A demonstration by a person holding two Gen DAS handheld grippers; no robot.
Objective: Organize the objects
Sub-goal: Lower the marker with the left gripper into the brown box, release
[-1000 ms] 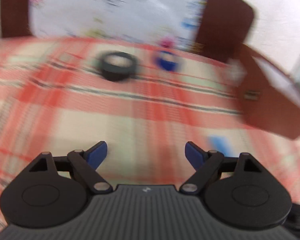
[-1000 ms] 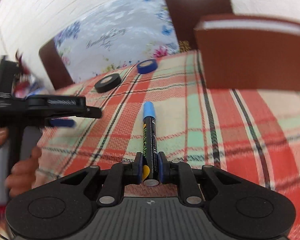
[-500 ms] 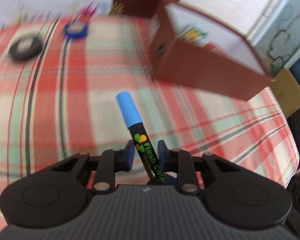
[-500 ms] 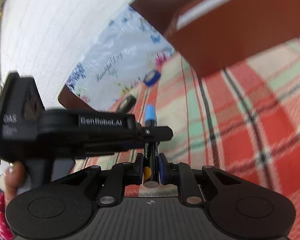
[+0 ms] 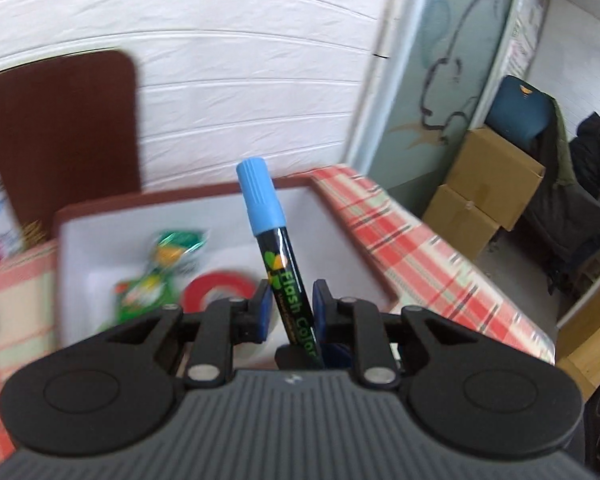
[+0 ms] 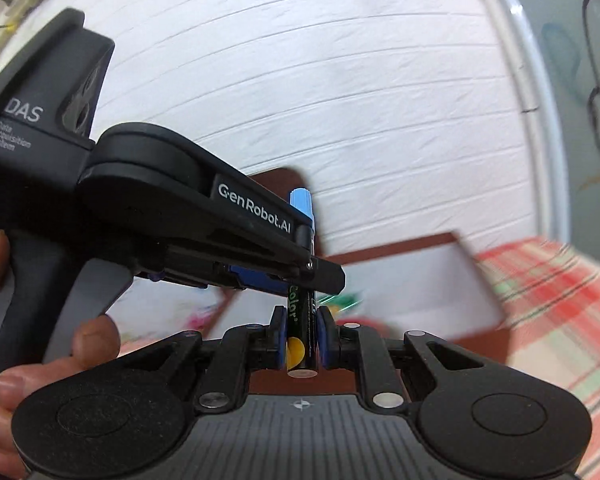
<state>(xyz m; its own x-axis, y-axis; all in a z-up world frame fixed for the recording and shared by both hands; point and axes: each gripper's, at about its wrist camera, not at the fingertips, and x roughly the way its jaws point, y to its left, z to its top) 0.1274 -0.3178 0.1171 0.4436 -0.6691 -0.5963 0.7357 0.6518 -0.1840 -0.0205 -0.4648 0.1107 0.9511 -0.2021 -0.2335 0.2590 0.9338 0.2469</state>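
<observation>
You have both grippers clamped on one marker: the left gripper pinches its middle, the right gripper its tail end, above the box. If you move either hand off line, the marker may twist loose and drop outside the box.

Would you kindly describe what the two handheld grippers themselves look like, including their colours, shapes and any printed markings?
Both are matt black plastic. The left gripper and the right gripper each have blue pads on short linkage arms with silver pivot pins, two round discs and a ribbed grey body. Seen from the side in the right wrist view, the left one has a grey pistol-style handle and white print: "GenRobot.AI" and "DAS Data Acquisition System". No sleeves or cables show.
</observation>
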